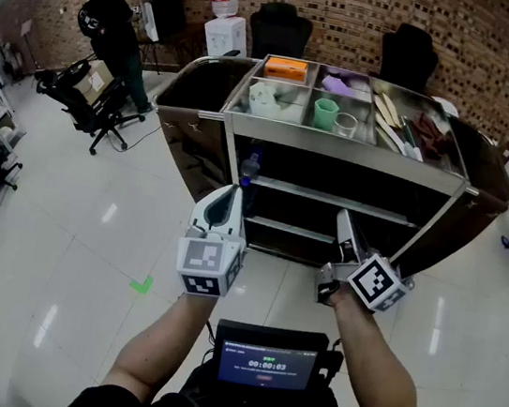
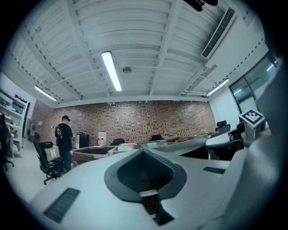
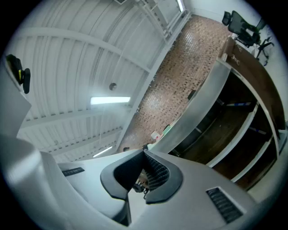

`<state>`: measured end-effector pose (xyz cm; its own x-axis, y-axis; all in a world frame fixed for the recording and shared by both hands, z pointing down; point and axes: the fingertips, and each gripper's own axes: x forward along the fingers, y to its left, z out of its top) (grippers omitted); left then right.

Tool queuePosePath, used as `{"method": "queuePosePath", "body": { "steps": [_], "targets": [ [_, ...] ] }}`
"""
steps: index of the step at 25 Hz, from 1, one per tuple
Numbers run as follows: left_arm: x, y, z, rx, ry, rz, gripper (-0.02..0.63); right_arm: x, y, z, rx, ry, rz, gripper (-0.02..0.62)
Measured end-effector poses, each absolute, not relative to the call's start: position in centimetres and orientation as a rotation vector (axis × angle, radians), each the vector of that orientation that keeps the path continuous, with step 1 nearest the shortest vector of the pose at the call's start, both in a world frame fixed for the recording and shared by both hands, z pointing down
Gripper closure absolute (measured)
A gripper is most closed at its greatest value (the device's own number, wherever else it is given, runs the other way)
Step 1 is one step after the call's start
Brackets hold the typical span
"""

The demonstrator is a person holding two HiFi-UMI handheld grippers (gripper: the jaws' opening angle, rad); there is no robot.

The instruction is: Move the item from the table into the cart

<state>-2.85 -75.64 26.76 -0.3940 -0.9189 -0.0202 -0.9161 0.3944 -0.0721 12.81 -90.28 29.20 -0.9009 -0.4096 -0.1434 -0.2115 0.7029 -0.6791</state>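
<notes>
Now we face the cart (image 1: 344, 145). Our left gripper (image 1: 230, 192) and right gripper (image 1: 343, 219) both have jaws together, empty.

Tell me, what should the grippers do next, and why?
Probably open the right gripper first. It and the left gripper are both shut with nothing between their jaws, held out in front of the cart. Shut jaws cannot take hold of an item, and neither gripper has one to put into the cart.
</notes>
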Motion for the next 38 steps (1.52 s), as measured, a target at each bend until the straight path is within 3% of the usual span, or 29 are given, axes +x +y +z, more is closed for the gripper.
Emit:
{"method": "queuePosePath", "body": {
  "steps": [14, 23, 28, 38],
  "targets": [
    [-19.4, -55.1, 27.6, -1.277, 2.817, -0.071, 0.606, -11.5, -73.3, 27.9, 0.069, 2.858, -0.875, 0.595],
    [-20.4, -34.6, 28.4, -0.598, 3.111, 0.006, 0.606, -22.1, -52.4, 25.6, 0.913, 2.872, -0.646, 0.595],
    [-16.4, -16.5, 28.4, -0.206, 3.152, 0.015, 0.6, -22.4, -33.6, 25.2, 1.278, 2.785, -0.558, 0.595],
    [2.1, 27.2, 29.4, 0.458, 3.12, 0.045, 0.598, -10.3, 15.1, 26.6, 1.936, 2.464, -0.333, 0.595]
  ]
}}
